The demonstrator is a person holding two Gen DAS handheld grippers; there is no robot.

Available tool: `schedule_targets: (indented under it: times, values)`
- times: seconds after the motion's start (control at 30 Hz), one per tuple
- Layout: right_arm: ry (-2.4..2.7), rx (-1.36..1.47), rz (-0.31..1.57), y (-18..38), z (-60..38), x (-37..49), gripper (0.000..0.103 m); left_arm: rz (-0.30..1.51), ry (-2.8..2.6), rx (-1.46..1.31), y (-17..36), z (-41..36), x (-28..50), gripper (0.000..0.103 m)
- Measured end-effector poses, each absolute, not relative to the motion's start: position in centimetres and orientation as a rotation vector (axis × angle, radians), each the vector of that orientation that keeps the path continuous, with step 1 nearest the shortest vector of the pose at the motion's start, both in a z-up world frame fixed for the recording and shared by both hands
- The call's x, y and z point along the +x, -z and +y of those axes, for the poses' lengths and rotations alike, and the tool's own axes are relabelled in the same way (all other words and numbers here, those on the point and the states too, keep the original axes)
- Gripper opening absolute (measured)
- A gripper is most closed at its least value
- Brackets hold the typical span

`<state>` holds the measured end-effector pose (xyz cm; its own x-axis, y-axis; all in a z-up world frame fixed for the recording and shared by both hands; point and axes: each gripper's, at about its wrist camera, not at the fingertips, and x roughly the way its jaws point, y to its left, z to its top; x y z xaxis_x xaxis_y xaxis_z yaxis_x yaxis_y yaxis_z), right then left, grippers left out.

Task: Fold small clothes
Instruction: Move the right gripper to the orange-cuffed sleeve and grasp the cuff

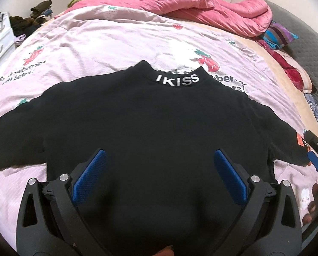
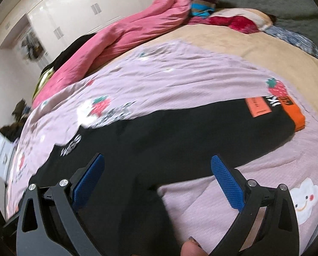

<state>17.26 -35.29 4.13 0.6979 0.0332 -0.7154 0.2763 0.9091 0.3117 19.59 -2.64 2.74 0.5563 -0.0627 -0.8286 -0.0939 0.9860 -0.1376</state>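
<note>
1. The sweater (image 1: 154, 123) is seen to be black, with white lettering on its collar (image 1: 177, 79) and an orange cuff (image 2: 294, 115) on the sleeve.
2. The bedsheet (image 1: 107, 42) is shown in pale lilac, printed with red strawberries and dark lettering.
3. The quilt (image 1: 201, 6) is coloured pink.
4. The gripper pads (image 1: 90, 173) are rendered in blue, set on black frames.
5. A striped cloth (image 2: 203, 1) is marked in purple, turquoise and brown.

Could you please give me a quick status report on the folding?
Left claw open, over the black top. Right claw open, near its right sleeve. Top spread flat on pink bedspread, unfolded. Nothing in the way.
</note>
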Motion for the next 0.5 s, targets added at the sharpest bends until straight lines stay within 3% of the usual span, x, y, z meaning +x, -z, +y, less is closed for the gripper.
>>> schedule_targets:
  times: [0.5]
  values:
    - [0.487, 0.67, 0.848, 2.8, -47.6, 16.3, 0.099, 1.016, 0.073, -0.176, -0.5, -4.9, 23.6, 0.095]
